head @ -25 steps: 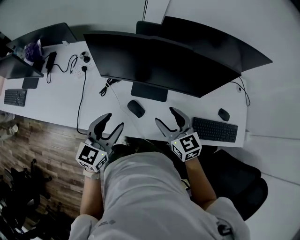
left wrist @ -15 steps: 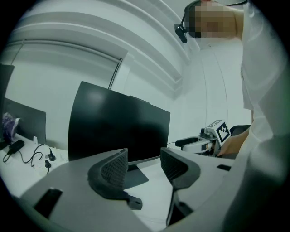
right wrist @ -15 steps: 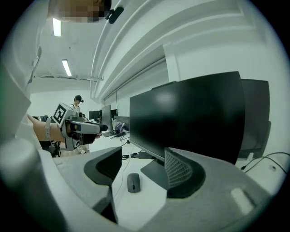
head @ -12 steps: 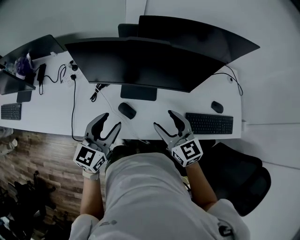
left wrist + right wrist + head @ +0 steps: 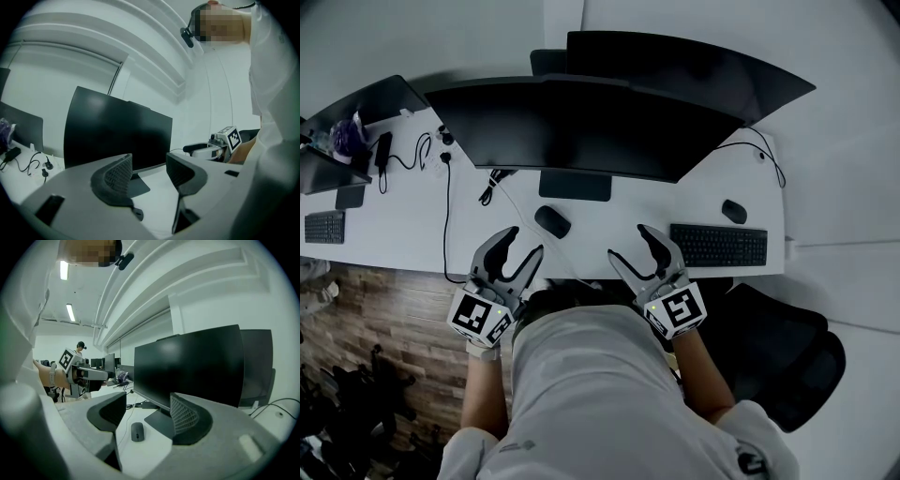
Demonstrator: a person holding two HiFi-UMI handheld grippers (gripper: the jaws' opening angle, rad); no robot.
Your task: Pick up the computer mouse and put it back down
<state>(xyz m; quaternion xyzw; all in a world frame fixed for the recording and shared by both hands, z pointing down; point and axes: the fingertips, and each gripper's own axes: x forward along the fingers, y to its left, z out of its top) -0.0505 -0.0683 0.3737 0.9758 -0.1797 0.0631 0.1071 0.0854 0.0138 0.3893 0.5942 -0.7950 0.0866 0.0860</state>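
Observation:
A dark wired computer mouse (image 5: 551,221) lies on the white desk (image 5: 412,225) just in front of the monitor stand (image 5: 574,186). It shows again between the jaws in the right gripper view, mouse (image 5: 137,431). My left gripper (image 5: 521,246) hovers open at the desk's front edge, slightly left of the mouse and short of it. My right gripper (image 5: 630,244) is open too, to the right of the mouse and apart from it. Neither holds anything. In the left gripper view my left gripper (image 5: 149,171) faces the monitor, and the mouse is not seen there.
Two large dark monitors (image 5: 581,122) stand along the desk's back. A black keyboard (image 5: 718,246) and a second mouse (image 5: 733,212) lie at the right. Cables and plugs (image 5: 445,150) trail at the left. A black chair (image 5: 778,356) stands at the right.
The head view has shifted a little over the desk. Both grippers stay open near the front edge, and the mouse lies where it was.

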